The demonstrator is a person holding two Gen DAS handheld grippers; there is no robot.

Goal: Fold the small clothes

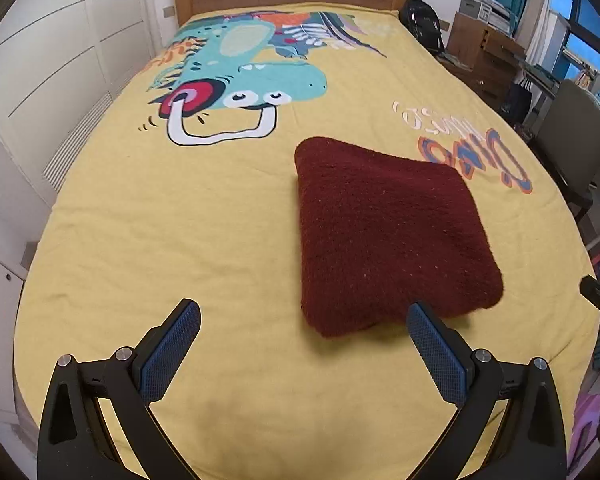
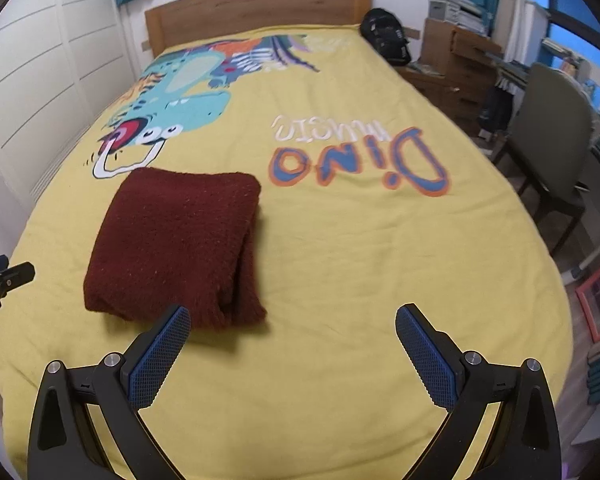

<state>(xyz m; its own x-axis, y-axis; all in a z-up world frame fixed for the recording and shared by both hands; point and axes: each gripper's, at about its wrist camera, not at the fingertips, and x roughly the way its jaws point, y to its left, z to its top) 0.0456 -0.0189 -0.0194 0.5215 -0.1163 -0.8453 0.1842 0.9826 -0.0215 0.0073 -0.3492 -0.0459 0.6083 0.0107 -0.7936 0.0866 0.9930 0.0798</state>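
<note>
Maroon knit garment [image 1: 384, 232], folded, soft, light: we are hovering both tools [image 1: 304, 322] [image 2: 292, 322] wide, eyeing its near edge.

Even indoor light, fisheye-warped edges

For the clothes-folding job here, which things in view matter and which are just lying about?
Part of the job:
- dark red garment, already folded on the yellow bedspread
- left gripper, open, empty
- right gripper, open, empty

Just lying about:
- black backpack beside the headboard
- chair
- wooden drawers
</note>
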